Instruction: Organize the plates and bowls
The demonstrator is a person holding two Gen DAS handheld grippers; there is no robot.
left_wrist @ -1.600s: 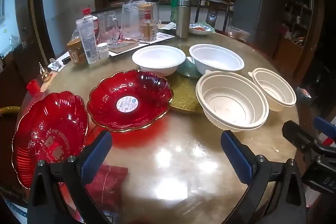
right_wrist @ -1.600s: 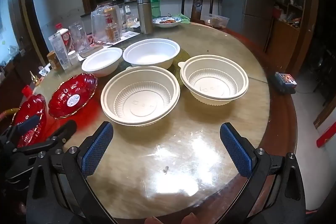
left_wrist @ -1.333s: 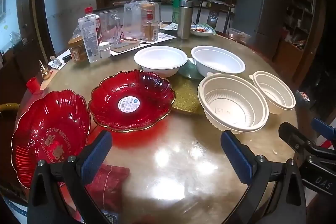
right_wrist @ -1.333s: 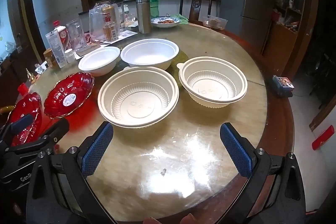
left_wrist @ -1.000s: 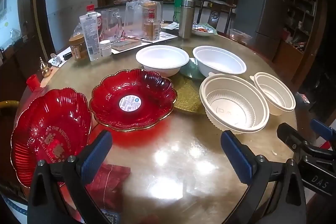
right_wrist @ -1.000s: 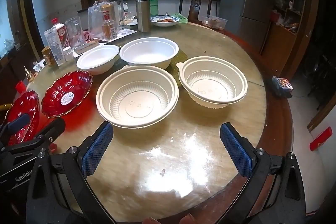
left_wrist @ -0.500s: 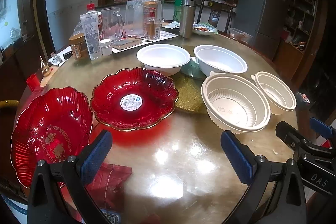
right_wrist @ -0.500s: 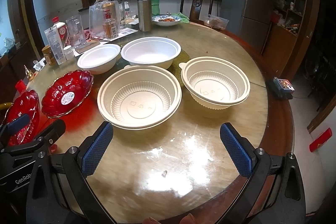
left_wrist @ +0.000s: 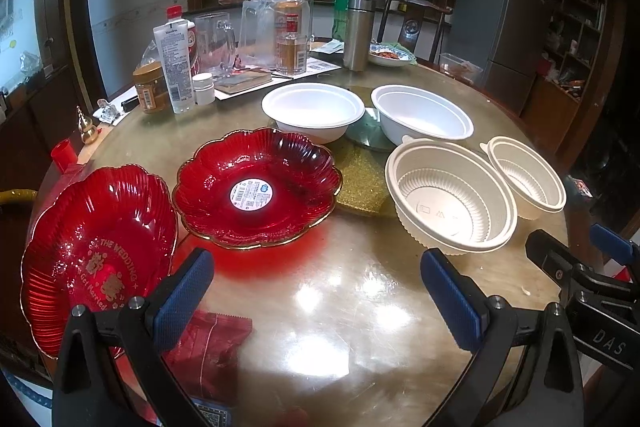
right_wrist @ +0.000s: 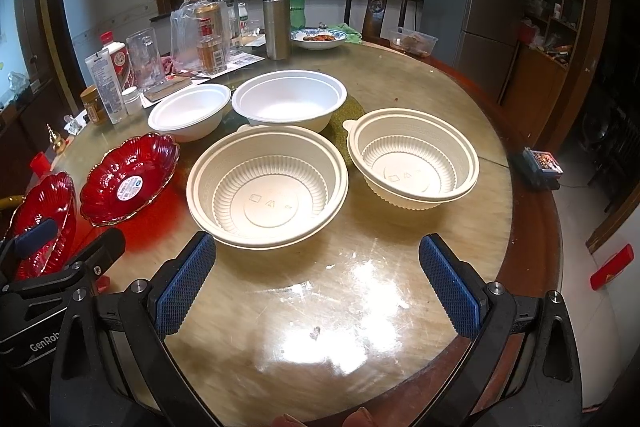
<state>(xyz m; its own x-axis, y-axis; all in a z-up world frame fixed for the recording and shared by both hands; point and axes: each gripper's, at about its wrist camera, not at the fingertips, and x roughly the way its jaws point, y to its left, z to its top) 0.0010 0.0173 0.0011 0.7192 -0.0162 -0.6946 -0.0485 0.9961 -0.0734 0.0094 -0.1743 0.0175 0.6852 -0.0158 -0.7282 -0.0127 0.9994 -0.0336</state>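
Two red scalloped plates lie at the table's left: one with a sticker [left_wrist: 256,189] [right_wrist: 128,181] and one with gold wedding lettering [left_wrist: 96,251] [right_wrist: 44,215]. A large cream ribbed bowl [left_wrist: 450,197] [right_wrist: 266,185] and a smaller cream bowl [left_wrist: 526,177] [right_wrist: 412,159] sit right of them. Two white bowls stand behind: a wide one [left_wrist: 314,111] [right_wrist: 190,111] and a deeper one [left_wrist: 422,121] [right_wrist: 288,99]. My left gripper [left_wrist: 316,295] is open and empty above the table's near edge, before the sticker plate. My right gripper [right_wrist: 316,279] is open and empty in front of the large cream bowl.
Bottles, jars, a glass mug [left_wrist: 218,43], a steel flask [left_wrist: 358,33] and a dish of food [left_wrist: 390,55] crowd the round table's [left_wrist: 320,307] far side. A gold mat [left_wrist: 360,179] lies mid-table. A red packet [left_wrist: 208,351] lies at the near left edge.
Both grippers have drifted slightly; the view shifted a little toward the dishes. Nothing on the table has moved and both grippers stay open.
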